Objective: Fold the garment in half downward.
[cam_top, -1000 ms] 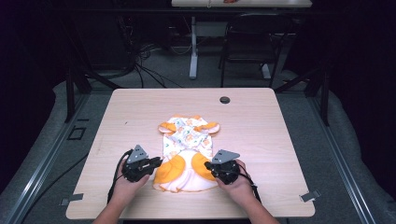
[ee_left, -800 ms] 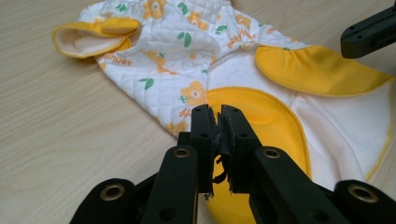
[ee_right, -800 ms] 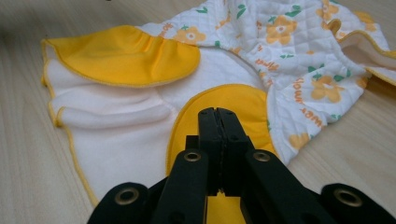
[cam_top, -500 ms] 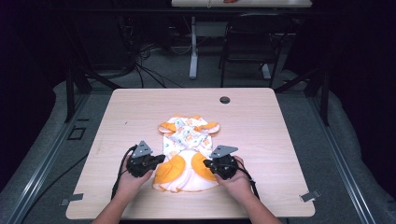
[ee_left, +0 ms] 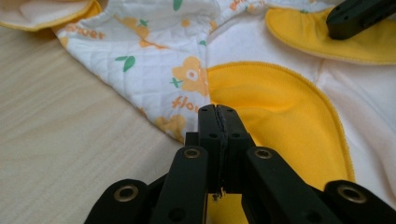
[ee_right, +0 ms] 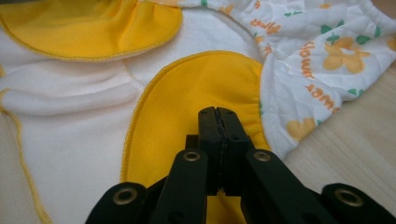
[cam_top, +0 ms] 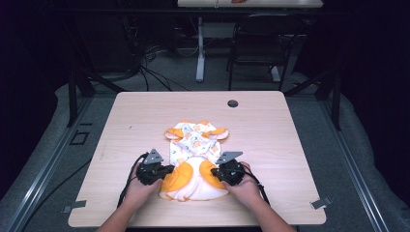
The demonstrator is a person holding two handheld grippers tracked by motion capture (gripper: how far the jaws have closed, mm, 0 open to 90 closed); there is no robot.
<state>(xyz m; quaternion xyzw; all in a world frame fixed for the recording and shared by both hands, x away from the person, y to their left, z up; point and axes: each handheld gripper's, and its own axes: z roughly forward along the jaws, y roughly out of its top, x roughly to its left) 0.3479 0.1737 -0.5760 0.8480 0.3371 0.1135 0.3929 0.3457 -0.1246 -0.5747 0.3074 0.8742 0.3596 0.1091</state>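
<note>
One garment [cam_top: 193, 162] on the counter [cam_top: 290, 145], a small quilted baby piece. One pair of tongs in each hand, two in all.

Garment: white quilted cloth printed with orange flowers, green leaves and orange lettering; plain white lining turned up at the near end. Four orange-yellow patches counted from above: two small ones at the far end, at roughly 11 and 1 o'clock of the garment's centre, and two larger rounded flaps at the near end, at 7 and 5 o'clock. The flaps have stitched yellow edges. It lies flat, slightly rumpled, near the counter's middle and toward the person's edge.

Left tongs [cam_top: 167, 170]: at the garment's 8 o'clock, jaws just closed together, with yellow fabric of the left flap [ee_left: 280, 126] pinched between the tips; the cloth shows below the closed jaws in the left gripper view.

Right tongs [cam_top: 216, 172]: at the garment's 4 o'clock, jaws pressed together on the right flap [ee_right: 196, 88]; a sliver of yellow seems caught between them, though the pinch itself is mostly hidden.

One dark round grommet [cam_top: 232, 103] sits at the counter's 12 o'clock, well apart from the garment.
</note>
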